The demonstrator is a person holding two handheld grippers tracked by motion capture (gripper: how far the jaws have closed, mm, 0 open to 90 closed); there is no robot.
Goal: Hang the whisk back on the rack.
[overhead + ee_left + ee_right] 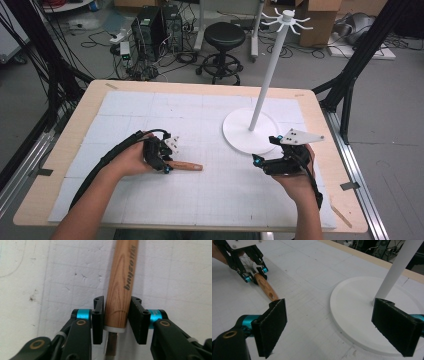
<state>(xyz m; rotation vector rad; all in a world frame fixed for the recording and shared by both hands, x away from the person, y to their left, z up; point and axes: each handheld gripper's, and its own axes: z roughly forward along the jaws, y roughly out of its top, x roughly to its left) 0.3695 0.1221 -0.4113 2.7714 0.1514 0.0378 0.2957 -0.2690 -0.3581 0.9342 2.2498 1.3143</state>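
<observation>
A tool with a wooden handle [188,166] lies on the white mat, pointing right. My left gripper [167,168] is shut on its near end; in the left gripper view both black jaws press the handle [120,282] just above a white collar and a metal shank. In the right gripper view the same handle [266,289] shows at the upper left with the left gripper [256,274] on it. My right gripper [259,163] hovers open beside the round base of a white stand [241,134], its jaws wide apart [329,327] with nothing between them.
The stand's white pole [268,75] rises to a ring of hooks at its top. The white gridded mat [200,115] covers most of the wooden table [90,97]. A black stool [224,35] and computer gear stand on the floor beyond the far edge.
</observation>
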